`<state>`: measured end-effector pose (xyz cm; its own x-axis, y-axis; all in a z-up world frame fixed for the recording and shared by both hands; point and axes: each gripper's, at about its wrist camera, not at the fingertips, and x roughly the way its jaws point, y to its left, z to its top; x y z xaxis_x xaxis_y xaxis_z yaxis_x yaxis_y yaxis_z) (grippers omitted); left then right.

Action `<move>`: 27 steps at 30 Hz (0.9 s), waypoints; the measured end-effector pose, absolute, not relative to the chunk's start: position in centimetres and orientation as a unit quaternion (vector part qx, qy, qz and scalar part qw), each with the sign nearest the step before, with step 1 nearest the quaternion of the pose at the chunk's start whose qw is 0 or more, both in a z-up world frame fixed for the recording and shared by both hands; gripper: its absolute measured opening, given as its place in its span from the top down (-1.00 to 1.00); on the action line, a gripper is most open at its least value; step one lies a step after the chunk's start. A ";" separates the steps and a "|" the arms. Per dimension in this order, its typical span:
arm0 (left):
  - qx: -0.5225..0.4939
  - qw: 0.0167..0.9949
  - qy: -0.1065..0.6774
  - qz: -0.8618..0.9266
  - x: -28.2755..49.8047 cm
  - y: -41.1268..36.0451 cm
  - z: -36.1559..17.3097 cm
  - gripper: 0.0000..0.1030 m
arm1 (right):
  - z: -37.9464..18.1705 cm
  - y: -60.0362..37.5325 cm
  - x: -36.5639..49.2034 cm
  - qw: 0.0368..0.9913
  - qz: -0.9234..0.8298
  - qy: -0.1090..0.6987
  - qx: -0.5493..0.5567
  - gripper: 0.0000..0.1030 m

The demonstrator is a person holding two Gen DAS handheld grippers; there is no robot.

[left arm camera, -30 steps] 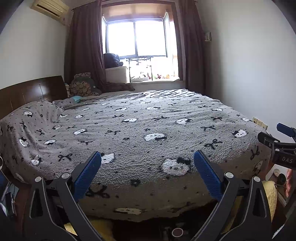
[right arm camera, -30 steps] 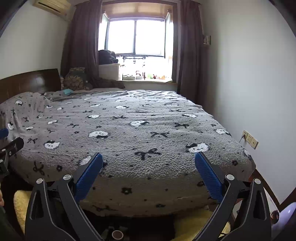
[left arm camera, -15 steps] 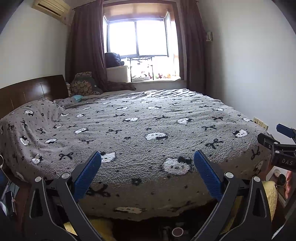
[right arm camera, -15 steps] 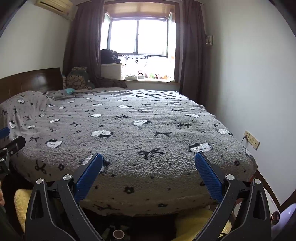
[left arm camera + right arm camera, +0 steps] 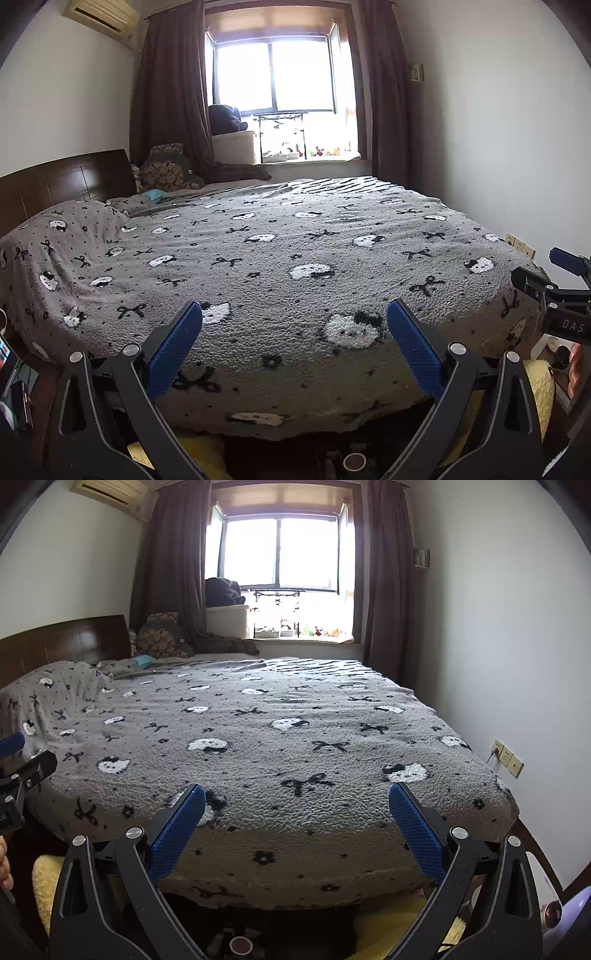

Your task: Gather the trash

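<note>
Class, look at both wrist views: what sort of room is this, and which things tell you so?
A home bedroom, most likely: a large bed under a grey patterned blanket, a wooden headboard against the wall, and a curtained window behind.

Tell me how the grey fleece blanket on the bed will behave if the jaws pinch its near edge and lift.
The blanket is probably floppy: it drapes over the bed edge. Its nubbly pile should grip well. Spread so wide, it may drag heavily.
</note>
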<state>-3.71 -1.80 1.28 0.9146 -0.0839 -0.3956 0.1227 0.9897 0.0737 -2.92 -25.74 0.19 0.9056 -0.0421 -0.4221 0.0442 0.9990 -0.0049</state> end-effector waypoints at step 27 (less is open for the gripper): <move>0.048 0.977 0.199 -0.053 -3.8 -1.8 1.3 -0.84 | 0.2 -25.6 -2.9 0.976 -0.017 0.215 0.003 -0.93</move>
<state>-3.76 -1.80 1.29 0.9151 -0.0848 -0.3943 0.1234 0.9896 0.0736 -2.94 -25.63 0.23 0.9070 -0.0327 -0.4199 0.0350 0.9994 -0.0020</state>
